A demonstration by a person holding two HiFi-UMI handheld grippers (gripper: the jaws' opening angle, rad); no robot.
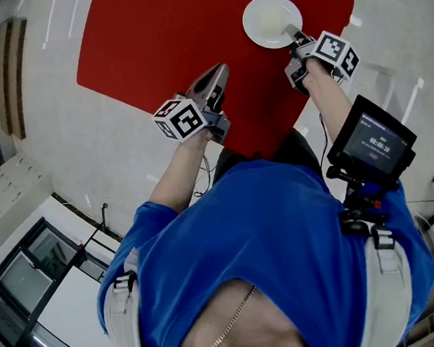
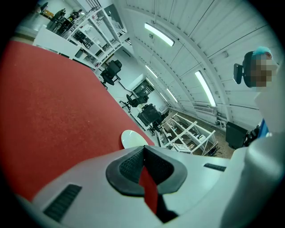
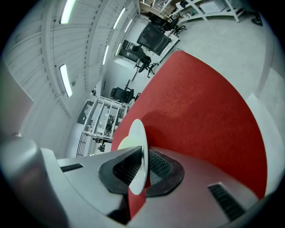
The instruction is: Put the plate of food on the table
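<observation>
One white plate is pinched by its rim in the right tongs, at the edge nearest the person. It is placed over the far right part of the red bench. In the right gripper view the rim is seen edge-on between the two dark pads, which are closed on it. Whether the underside already rests on the red surface cannot be told. The left tongs are pressed together with nothing between them and are held above the bench, well apart from the plate and nearer the person.

The step in hand is judged to be the setting-down, since the plate is over the bench and not yet released. For the next move the plate would need to be kept level and lowered until its base is fully borne. The pads would then be spread and drawn back toward the person, so that the rim is neither dragged nor tipped.

No long axis can be given, the plate being round. Its face is turned upward and it lies roughly level. A pale patch, presumably the food, is seen at its middle, but what it is cannot be made out.
</observation>
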